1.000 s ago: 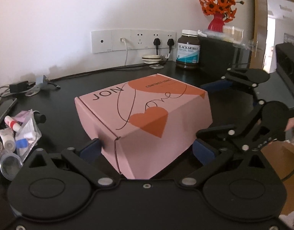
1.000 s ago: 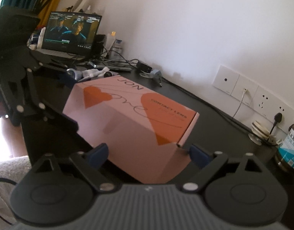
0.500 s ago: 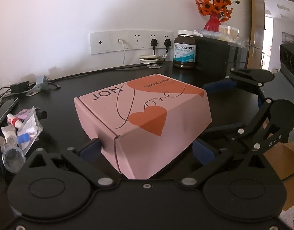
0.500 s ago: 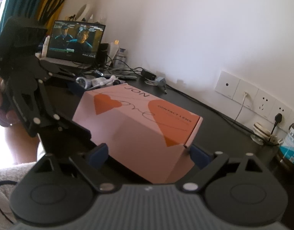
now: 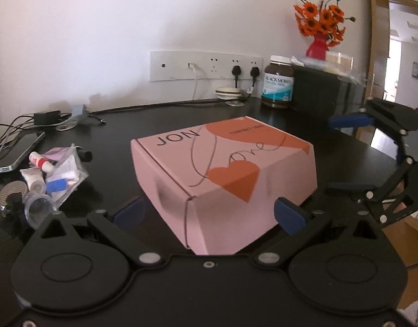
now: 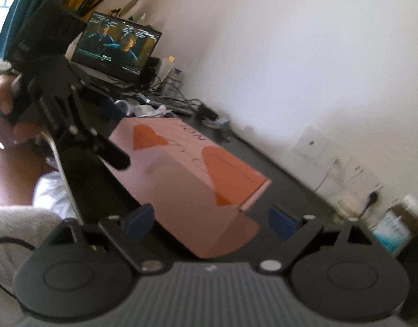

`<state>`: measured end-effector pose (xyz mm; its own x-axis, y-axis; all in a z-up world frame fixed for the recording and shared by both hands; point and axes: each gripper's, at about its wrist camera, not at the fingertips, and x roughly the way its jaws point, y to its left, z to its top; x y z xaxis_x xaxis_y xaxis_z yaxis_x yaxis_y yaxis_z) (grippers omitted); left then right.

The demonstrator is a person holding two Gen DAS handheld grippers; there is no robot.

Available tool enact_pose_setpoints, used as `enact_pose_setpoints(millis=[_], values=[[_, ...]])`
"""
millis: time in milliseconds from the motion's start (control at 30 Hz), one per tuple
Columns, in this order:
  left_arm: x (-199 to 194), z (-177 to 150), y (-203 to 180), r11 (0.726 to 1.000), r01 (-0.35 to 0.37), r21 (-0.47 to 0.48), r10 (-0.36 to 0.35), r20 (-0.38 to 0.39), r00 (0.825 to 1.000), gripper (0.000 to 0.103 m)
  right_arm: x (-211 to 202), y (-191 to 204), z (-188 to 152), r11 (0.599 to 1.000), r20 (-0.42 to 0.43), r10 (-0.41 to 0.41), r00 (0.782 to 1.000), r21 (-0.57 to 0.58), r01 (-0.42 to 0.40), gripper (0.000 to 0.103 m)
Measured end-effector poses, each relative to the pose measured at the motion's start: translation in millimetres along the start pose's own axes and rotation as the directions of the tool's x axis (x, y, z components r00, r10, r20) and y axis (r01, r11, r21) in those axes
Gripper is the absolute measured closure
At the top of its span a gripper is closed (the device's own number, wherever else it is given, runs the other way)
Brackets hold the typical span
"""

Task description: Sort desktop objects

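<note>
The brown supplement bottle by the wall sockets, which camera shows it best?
The left wrist view: the brown supplement bottle stands whole and sharp by the sockets, its label readable. In the right wrist view it is a blurred sliver at the right edge, partly hidden behind the right gripper.

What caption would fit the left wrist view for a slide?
Left gripper straddles a corner of the pink box on the black desk.
</note>
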<state>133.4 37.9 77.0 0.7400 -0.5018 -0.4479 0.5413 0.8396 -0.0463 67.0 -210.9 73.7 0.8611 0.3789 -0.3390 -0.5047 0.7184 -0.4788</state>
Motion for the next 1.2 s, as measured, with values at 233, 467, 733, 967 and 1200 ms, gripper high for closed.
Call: enact_pose_setpoints(millis=[233,467,733,967,1200], values=[[1.0,1.5,0.3,1.0,-0.02,-0.022,0.021,0.018,1.0,0.0,-6.6,24.5,-14.4,0.953,-0.006,-0.151,0.989,-0.266,0.144,0.022],[1.9,2.5,1.0,0.999,-0.019,-0.036,0.02,0.018,1.0,0.0,8.5,44.8,-23.4,0.891,0.017,-0.187,0.982,-0.419,0.177,0.022],[-0.7,3.3,5.8,0.998,-0.009,-0.059,0.011,0.032,0.999,0.0,26.8,51.6,-4.0,0.887,-0.034,-0.108,0.994,-0.455,0.081,0.022],[-0.1,3.6,6.3,0.997,0.015,-0.07,-0.012,0.045,0.999,0.0,50.6,28.8,11.8,0.94,-0.14,-0.112,0.984,-0.335,0.059,0.001],[7.4,2.1,11.0,0.995,0.057,-0.087,-0.055,0.025,0.998,0.0,61.1,18.2,15.4,0.98,-0.14,-0.018,0.99,-0.199,-0.01,0.036]])
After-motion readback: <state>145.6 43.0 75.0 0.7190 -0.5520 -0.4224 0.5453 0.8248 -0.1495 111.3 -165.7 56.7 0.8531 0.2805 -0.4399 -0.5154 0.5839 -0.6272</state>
